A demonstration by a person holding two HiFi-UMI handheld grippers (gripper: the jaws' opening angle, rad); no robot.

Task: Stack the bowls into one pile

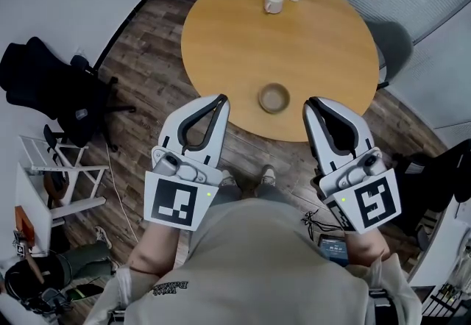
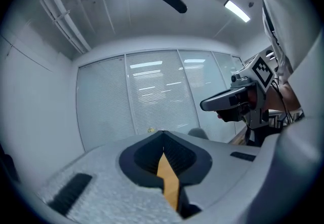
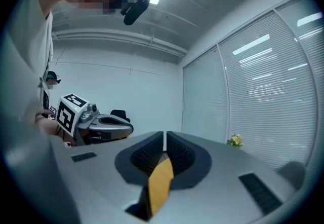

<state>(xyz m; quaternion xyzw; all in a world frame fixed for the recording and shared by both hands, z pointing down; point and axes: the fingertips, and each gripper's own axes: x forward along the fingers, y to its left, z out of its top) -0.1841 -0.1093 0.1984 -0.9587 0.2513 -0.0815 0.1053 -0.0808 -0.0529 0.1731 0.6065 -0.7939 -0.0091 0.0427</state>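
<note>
Round wooden table (image 1: 324, 44) below me, with a brown bowl (image 1: 274, 98) upright near its front edge, mouth facing up. I see the left claw (image 1: 222, 99) pressed together and empty. The right claw (image 1: 309, 103) is likewise closed on nothing. They flank the bowl without touching it.

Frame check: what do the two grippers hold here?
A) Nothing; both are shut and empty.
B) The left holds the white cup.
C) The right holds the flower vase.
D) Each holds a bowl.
A: the left gripper and the right gripper each have their jaws together with nothing between them, while the bowl sits untouched on the table.
</note>
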